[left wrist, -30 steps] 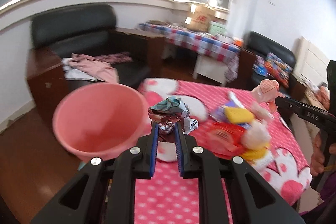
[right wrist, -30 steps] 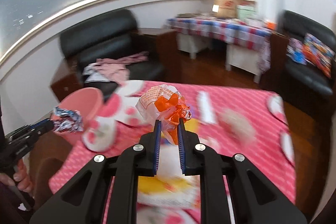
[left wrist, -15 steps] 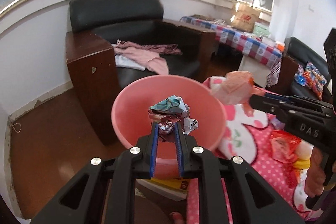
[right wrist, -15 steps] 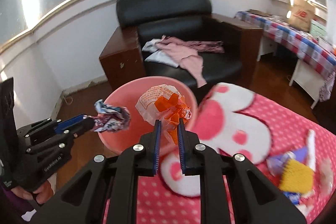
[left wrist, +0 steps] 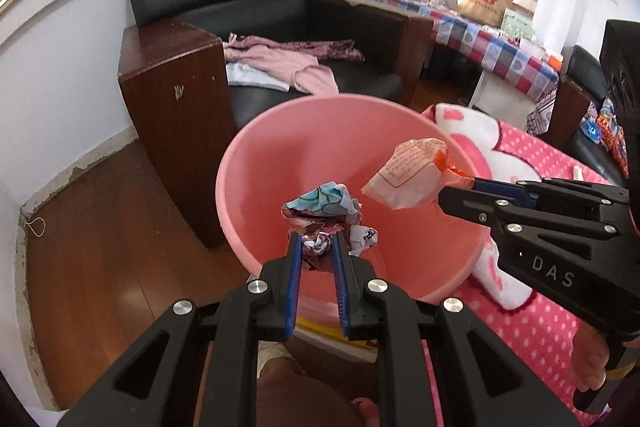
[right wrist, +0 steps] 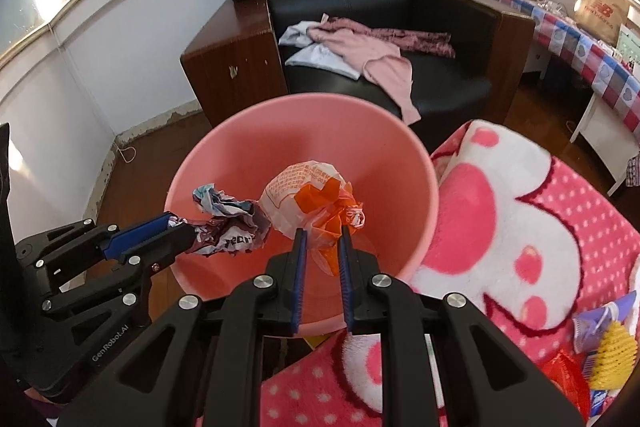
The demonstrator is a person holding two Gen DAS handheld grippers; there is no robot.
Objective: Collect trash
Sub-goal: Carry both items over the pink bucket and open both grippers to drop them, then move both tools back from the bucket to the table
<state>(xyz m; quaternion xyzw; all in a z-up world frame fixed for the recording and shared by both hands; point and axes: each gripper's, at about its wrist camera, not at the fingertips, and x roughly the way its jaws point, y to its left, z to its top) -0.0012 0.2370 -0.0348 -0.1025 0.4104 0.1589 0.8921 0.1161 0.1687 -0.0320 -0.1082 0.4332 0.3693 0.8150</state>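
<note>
A pink plastic bin (left wrist: 280, 155) (right wrist: 248, 139) stands beside the bed's corner. My left gripper (left wrist: 315, 241) (right wrist: 188, 227) is shut on a crumpled printed wrapper (left wrist: 320, 211) (right wrist: 228, 223) and holds it over the bin's opening. My right gripper (right wrist: 323, 235) (left wrist: 456, 193) is shut on an orange and white plastic bag (right wrist: 308, 195) (left wrist: 412, 175), also over the bin. The two pieces of trash almost touch. The bin's inside looks bare where it shows.
A pink dotted blanket (right wrist: 520, 227) covers the bed at right, with more wrappers and a yellow ball (right wrist: 612, 355) at its near right. A black armchair (right wrist: 380, 7) with clothes and a brown wooden cabinet (left wrist: 176, 87) stand behind the bin. Wooden floor lies left.
Both grippers have swung left from over the bed to above the pink bin, each still holding its trash. The two grippers have come close together.
</note>
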